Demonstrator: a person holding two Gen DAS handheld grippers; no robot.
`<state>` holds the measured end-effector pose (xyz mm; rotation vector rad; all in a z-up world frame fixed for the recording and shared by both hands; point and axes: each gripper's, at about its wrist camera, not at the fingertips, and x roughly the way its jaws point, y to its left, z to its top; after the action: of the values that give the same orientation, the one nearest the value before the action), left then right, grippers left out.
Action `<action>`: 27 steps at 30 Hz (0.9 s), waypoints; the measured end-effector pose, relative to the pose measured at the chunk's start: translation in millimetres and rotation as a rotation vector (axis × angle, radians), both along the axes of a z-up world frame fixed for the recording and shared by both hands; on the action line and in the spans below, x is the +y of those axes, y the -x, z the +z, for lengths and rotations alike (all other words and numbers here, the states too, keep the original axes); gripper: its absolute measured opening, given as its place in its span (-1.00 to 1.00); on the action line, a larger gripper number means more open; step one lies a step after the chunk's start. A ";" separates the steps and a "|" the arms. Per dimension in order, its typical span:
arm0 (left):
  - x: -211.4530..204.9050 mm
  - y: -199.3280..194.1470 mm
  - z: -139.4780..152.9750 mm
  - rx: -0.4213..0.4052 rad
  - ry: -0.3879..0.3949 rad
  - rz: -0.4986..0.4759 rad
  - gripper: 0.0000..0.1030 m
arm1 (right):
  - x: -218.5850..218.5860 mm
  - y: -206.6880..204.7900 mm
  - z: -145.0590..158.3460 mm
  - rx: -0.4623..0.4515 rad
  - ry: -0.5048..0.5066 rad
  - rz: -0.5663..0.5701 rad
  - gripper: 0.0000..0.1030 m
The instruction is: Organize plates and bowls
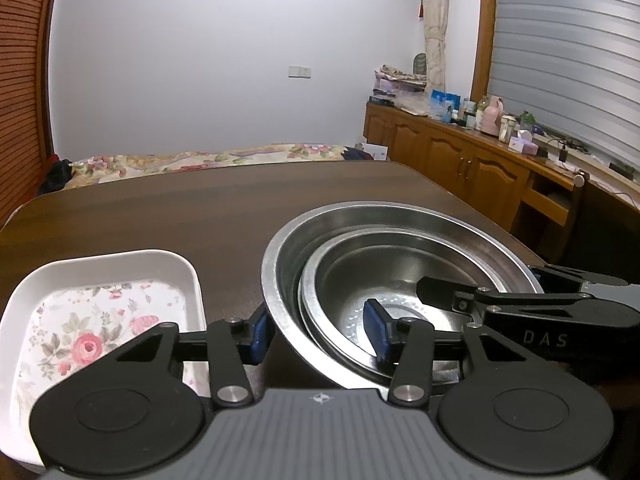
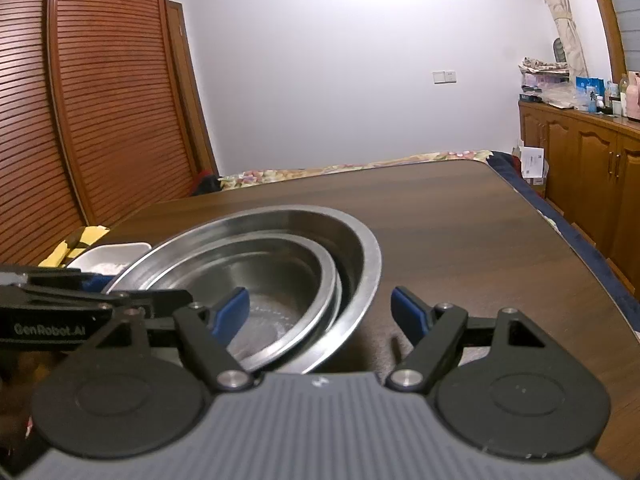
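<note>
Dark wood table [image 1: 180, 208] fills mid-frame; nested steel bowls [image 1: 400, 264] sit lower right, white floral dish [image 1: 100, 320] lower left. Bowl walls straddled by left gripper [image 1: 320, 332] and right gripper [image 2: 320, 312], jaws apart, contact unclear. Louvred wardrobe [image 2: 100, 100] seen upper left, cabinets [image 1: 460, 160] right.

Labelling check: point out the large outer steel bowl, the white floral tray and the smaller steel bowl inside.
large outer steel bowl [image 1: 280, 264], left wrist view, inner wall
white floral tray [image 1: 120, 258], left wrist view, far rim
smaller steel bowl [image 2: 320, 264], right wrist view, rim

- Nested bowls [image 1: 400, 264]: bare silver steel.
- Tray [image 1: 100, 320]: white, pink rose floral print inside.
- Worktop [image 1: 180, 216]: dark brown woodgrain.
- Gripper pads [image 1: 376, 330]: blue, on black linkages.
</note>
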<state>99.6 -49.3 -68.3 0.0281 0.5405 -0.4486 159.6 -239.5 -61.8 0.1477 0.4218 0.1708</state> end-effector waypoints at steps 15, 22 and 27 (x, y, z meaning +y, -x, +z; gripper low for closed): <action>-1.3 2.0 2.2 -0.009 0.000 0.012 -0.20 | 3.2 1.0 -0.2 -0.013 -0.003 0.006 0.16; 0.3 3.4 9.1 -0.027 0.001 0.026 -0.21 | 9.8 4.1 1.8 -0.022 0.008 0.009 -0.02; -0.9 7.6 17.6 -0.057 -0.003 0.026 -0.21 | 5.6 3.4 4.6 -0.024 0.001 -0.008 -0.22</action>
<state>92.1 -50.2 -50.7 0.0365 0.4852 -0.4208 156.2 -233.9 -57.2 0.1467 0.3974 0.1639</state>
